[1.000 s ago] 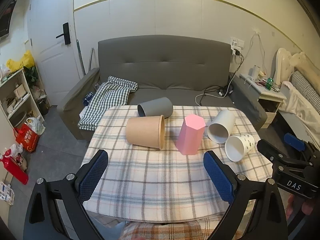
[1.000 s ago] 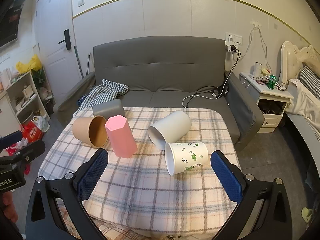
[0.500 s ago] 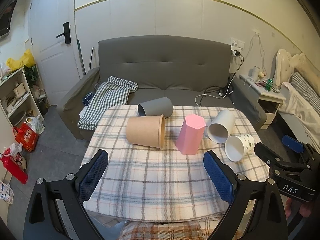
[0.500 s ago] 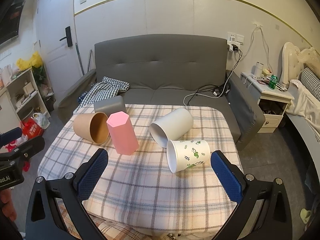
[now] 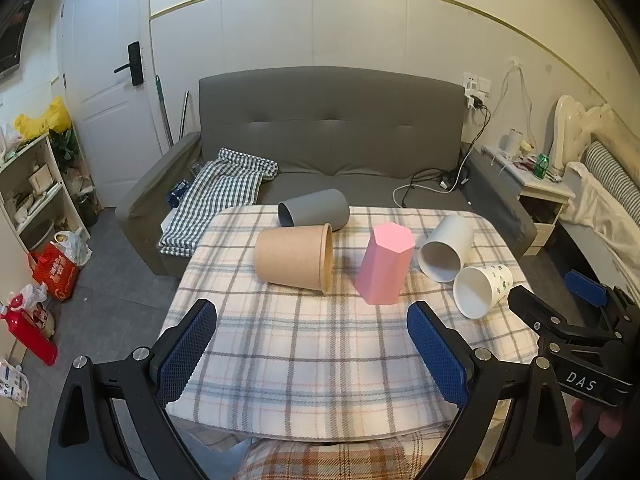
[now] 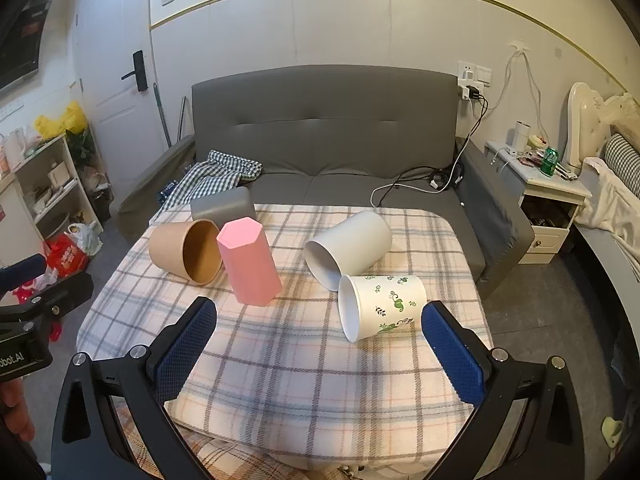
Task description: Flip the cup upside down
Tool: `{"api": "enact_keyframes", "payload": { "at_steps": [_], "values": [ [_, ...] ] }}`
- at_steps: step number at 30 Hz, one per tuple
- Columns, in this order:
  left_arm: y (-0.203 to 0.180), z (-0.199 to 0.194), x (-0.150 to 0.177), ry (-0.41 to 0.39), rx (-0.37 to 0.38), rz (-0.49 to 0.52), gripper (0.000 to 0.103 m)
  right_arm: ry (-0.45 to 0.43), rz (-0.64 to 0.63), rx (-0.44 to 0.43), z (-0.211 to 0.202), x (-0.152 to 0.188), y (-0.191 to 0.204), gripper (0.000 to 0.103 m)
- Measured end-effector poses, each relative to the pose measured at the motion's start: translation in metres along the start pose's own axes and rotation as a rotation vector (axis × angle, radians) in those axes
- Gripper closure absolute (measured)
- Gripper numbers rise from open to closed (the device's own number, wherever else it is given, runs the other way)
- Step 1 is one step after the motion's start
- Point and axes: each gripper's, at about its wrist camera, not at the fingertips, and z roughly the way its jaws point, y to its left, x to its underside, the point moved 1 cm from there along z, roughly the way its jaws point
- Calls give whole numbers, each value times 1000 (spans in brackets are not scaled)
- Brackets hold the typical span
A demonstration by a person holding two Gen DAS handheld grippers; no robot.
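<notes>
Five cups on the plaid table [image 5: 320, 360], landmark = pink cup [image 5: 385, 266], which stands mouth-down near the middle, hexagonal, base up. Brown cup [image 5: 294, 257] lies on its side just left of pink, mouth facing pink, small gap between them. Grey cup [image 5: 313, 213] on its side behind brown, at the sofa-side edge; looks to be touching brown's rim but can't tell for sure. White cup [image 6: 348, 249] on its side right of pink, mouth toward the cameras. Leaf-print cup [image 6: 380, 306] on its side in front-right of pink, up against the white cup's rim, mouth pointing left in the right wrist view. Left gripper [image 5: 312, 346] hovers over the near table edge in front of pink, jaws spread wide, nothing between the blue pads [image 5: 185, 354]. Right gripper [image 6: 320, 350] also at the near edge, right of pink, jaws wide apart and holding nothing; its right pad [image 6: 454, 360] is near the leaf-print cup's base, not touching. Each gripper shows at the edge of the other's view. Grey sofa [image 5: 332, 140] sits behind the table with a checked cloth [image 5: 224, 192] on its left seat, far-left of pink
</notes>
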Motion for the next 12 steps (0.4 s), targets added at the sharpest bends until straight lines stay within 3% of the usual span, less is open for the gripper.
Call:
{"api": "enact_keyframes", "payload": {
  "at_steps": [12],
  "values": [
    [-1, 1, 4, 5, 5, 0, 4, 13, -6, -7, 5, 4, 3, 0]
  ]
}}
